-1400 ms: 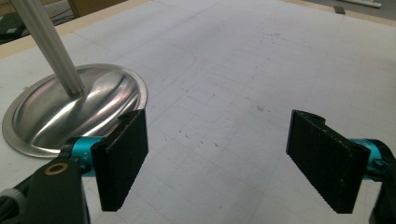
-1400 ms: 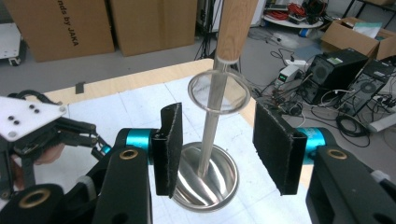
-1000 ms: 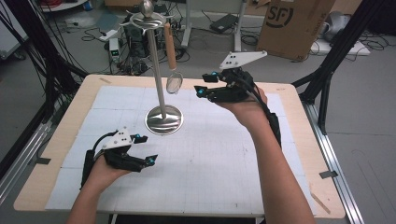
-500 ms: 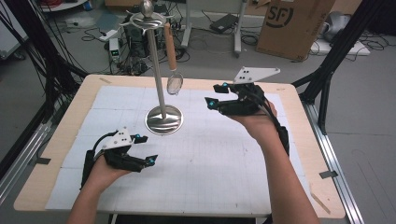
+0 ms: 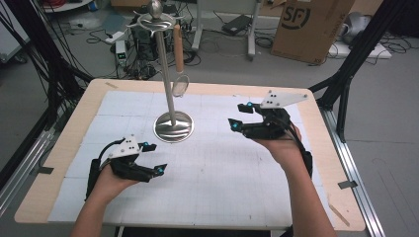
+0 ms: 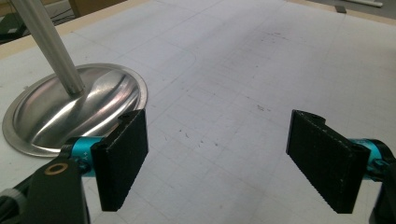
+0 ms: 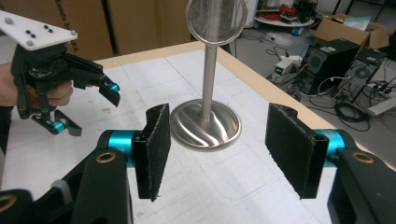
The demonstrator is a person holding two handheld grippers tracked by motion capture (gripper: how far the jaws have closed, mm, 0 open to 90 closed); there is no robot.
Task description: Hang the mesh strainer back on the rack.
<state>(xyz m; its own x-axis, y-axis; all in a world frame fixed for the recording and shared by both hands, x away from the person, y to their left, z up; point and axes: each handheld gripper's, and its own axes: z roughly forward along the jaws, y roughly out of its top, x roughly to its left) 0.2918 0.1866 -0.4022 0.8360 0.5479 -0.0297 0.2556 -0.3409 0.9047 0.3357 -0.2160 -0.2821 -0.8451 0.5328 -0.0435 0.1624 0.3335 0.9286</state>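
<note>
A steel stand with a round base and tall pole rises at the table's back middle. A small mesh strainer with a wooden handle hangs from a hook at its top, and its mesh shows in front of the pole. My right gripper hovers to the right of the stand, apart from it. Its jaws have just been opening, with nothing between the pads. My left gripper rests low at the front left, open and empty, with the stand's base just beyond its left pad.
A white gridded mat covers the wooden table. A cardboard box, cables and computer gear lie on the floor beyond the far edge. Black frame poles stand at both sides.
My right gripper has drawn away from the hanging strainer, moving right and down toward the table, and its jaws have spread wider. The left gripper and the strainer have stayed put.
</note>
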